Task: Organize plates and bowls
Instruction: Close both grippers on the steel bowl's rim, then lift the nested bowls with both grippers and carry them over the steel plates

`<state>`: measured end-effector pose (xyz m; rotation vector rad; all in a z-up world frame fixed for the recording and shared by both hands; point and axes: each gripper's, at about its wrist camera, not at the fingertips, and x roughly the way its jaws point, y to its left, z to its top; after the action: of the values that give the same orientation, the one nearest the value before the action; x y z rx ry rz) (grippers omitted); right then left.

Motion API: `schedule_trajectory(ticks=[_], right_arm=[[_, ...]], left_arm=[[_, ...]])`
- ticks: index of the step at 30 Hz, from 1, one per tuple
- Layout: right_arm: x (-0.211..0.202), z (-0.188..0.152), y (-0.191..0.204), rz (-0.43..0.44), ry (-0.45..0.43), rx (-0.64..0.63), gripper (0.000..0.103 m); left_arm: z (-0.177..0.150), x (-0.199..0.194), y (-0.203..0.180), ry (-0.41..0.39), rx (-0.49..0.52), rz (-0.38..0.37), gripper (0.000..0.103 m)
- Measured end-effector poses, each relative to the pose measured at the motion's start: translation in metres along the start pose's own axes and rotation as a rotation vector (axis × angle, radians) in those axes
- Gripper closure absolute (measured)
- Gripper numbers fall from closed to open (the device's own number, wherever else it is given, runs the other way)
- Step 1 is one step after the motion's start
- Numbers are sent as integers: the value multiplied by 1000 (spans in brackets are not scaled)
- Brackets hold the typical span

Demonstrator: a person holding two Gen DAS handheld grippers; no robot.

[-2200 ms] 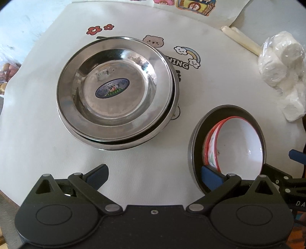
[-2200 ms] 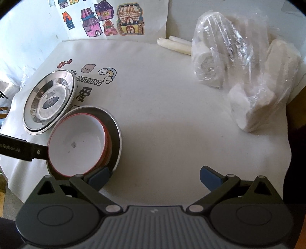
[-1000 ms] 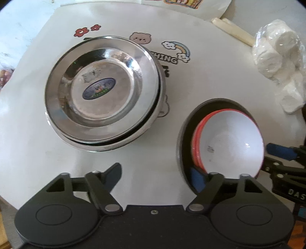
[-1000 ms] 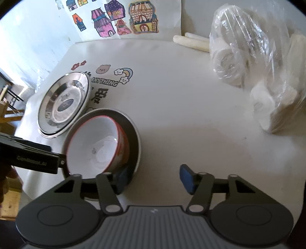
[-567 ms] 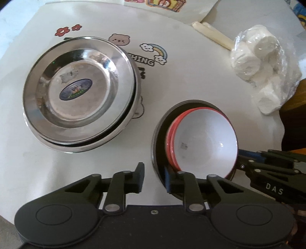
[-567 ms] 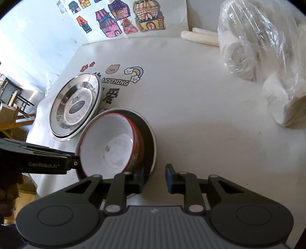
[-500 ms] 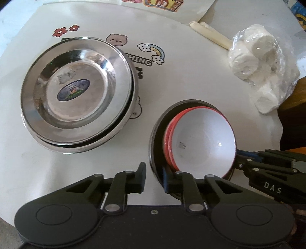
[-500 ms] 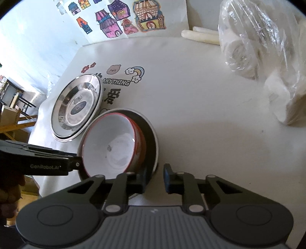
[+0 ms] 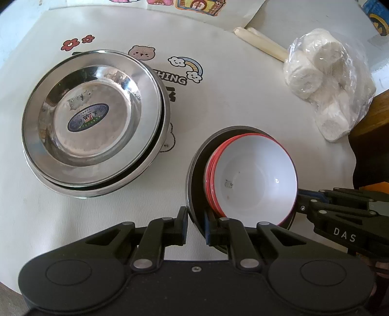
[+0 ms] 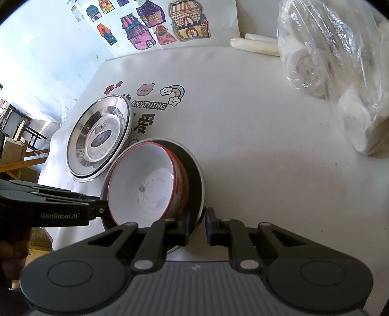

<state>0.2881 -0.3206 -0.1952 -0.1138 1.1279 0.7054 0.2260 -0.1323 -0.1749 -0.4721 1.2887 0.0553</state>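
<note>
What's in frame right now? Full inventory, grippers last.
steel plates: two at least, silver, stacked, left on the table cover
dark steel bowl: one, grey-black, right of the plates, holds the red-rimmed bowls
red-rimmed bowls: a nested stack, count unclear, white inside, tilted in the dark bowl
plastic bag of white rolls: one, clear, far right
pale sticks: two, cream, far edge beside the bag
table cover: one, white with cartoon prints
house drawings: one sheet, multicoloured, on the wall
left hand-held gripper: black, shut on the dark bowl's near rim
right hand-held gripper: black, shut on the opposite rim
</note>
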Motion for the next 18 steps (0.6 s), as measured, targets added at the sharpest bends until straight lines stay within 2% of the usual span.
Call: schedule_trajectory(ticks=[18], right_arm=[[-17, 0, 9, -12, -54, 27, 89]], left_arm=[[-1, -16, 4, -34, 48, -28, 90]])
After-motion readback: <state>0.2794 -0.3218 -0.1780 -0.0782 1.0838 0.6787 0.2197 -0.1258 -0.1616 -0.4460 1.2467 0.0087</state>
